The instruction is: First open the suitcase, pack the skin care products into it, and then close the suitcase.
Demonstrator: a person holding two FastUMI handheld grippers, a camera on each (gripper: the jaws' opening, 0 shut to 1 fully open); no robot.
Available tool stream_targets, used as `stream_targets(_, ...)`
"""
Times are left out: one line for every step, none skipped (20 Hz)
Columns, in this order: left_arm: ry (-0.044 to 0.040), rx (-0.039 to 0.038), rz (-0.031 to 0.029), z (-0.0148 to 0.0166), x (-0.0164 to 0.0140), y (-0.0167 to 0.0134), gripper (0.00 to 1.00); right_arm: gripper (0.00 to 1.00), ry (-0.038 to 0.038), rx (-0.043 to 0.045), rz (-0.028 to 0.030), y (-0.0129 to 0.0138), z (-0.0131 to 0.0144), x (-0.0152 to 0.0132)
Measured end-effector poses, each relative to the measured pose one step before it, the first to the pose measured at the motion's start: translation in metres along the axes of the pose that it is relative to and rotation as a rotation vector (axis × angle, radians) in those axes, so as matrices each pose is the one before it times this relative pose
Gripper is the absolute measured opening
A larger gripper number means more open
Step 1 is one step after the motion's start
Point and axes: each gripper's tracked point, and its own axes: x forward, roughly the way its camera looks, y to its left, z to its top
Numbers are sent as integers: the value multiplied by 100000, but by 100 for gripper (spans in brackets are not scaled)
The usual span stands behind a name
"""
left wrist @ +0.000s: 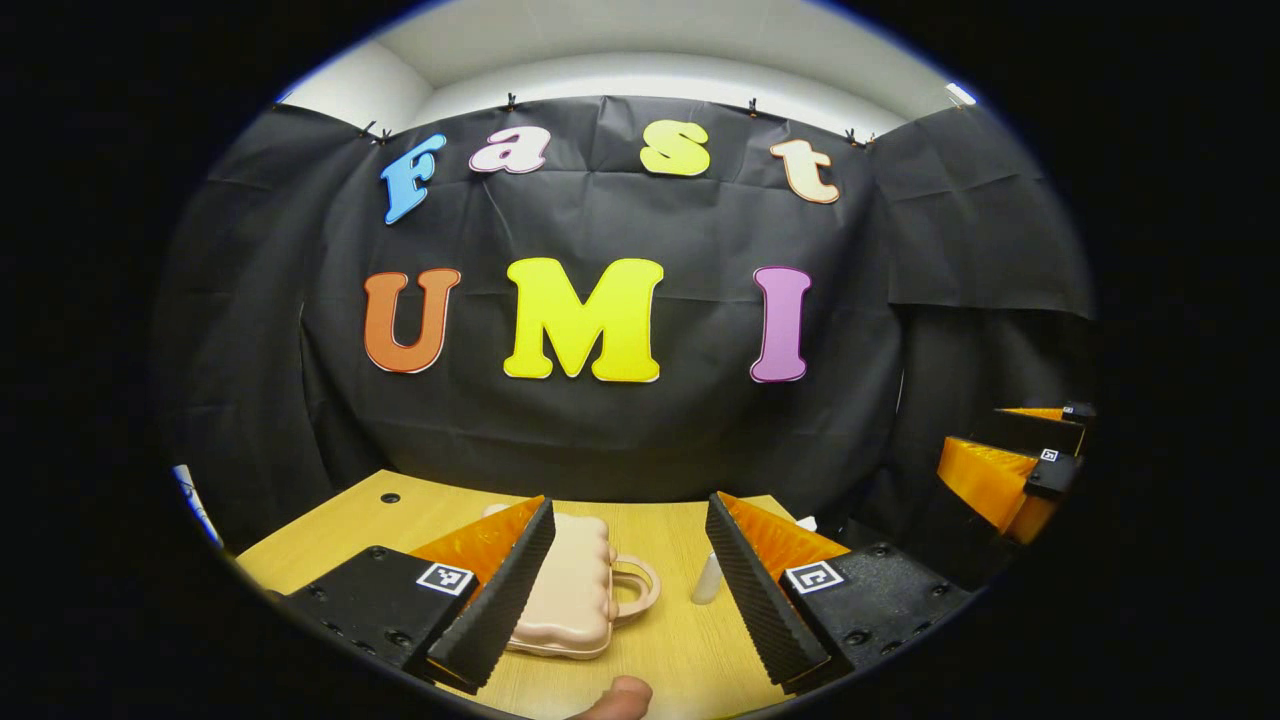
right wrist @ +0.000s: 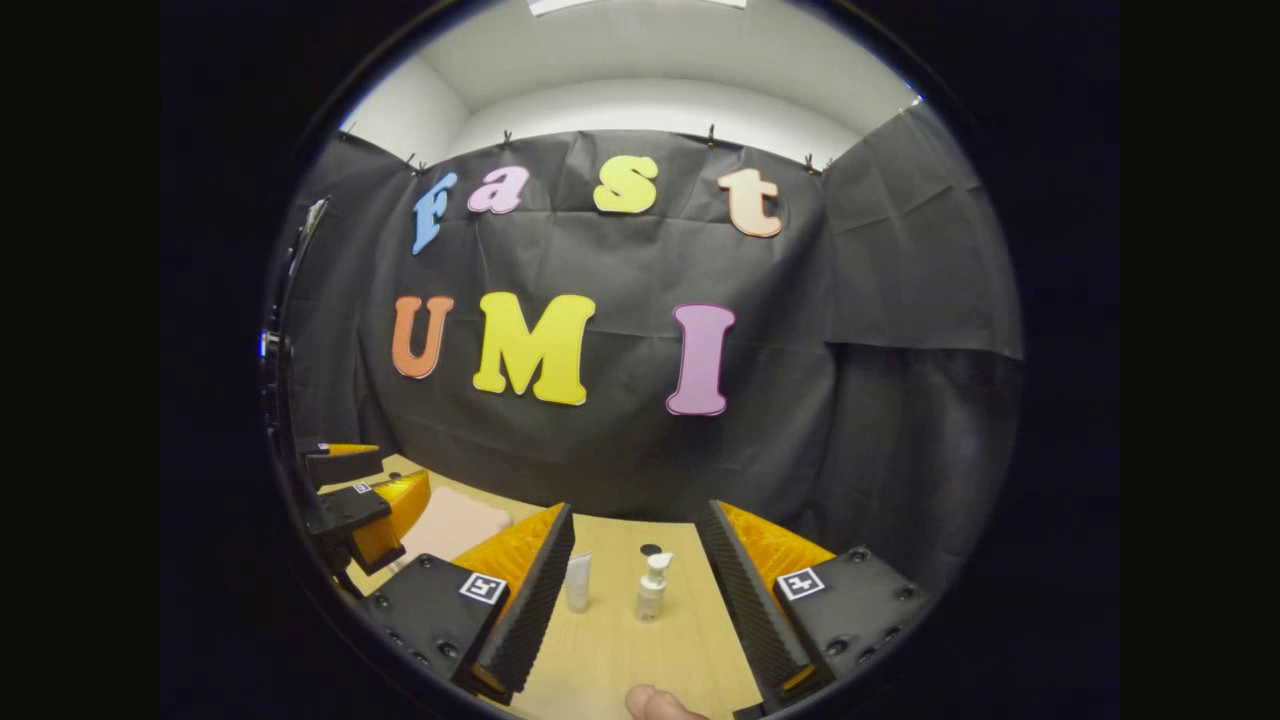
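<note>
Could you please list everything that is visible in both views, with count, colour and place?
Small pink plastic suitcase with a loop handle: one, pale pink, lying closed on the table, ahead of the left claw.
White pump bottle: one, white, upright on the table ahead of the right claw.
White tube: one, white, upright, just left of the pump bottle.
Light wooden table: one, pale wood, under everything.
Left claw: one, open, above the table.
Right claw: one, open, above the table.
Fingertip: one, bottom edge of the left gripper view.
</note>
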Motion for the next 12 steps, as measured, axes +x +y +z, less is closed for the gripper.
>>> stream_targets(117,39,270,-133,207,-87,97,79,99,275,494,93,73,220)
stream_targets(183,-159,391,-239,136,-72,97,79,53,396,526,-133,-39,255)
stream_targets(390,-201,354,-66,283,-47,97,79,-77,-44,246,-47,74,220)
stream_targets(206,-157,551,-158,207,-27,97,79,-86,-349,222,-226,-56,354)
stream_targets(37,2,388,-43,173,0,97,79,-33,-357,210,-98,42,268)
stream_targets(-550,600,266,-126,330,-165,97,78,-148,-191,270,-308,-55,331)
stream_targets(-848,1658,862,-140,390,111,97,79,-403,-303,100,-233,92,287)
stream_targets(-926,2676,831,-371,463,177,97,79,-200,-921,-797,-770,-88,418)
stream_targets(120,3661,1590,-823,577,257,97,79,-456,-1260,-1390,-782,77,304)
stream_targets(1039,3693,694,-1167,672,-40,97,78,-344,-802,-1489,-1128,66,338)
stream_targets(1277,5559,705,-1521,758,-273,97,79,86,-36,-1733,-1115,95,337)
stream_targets(1167,5255,1055,-1074,509,-70,97,79,79,445,-1507,-1163,-119,290)
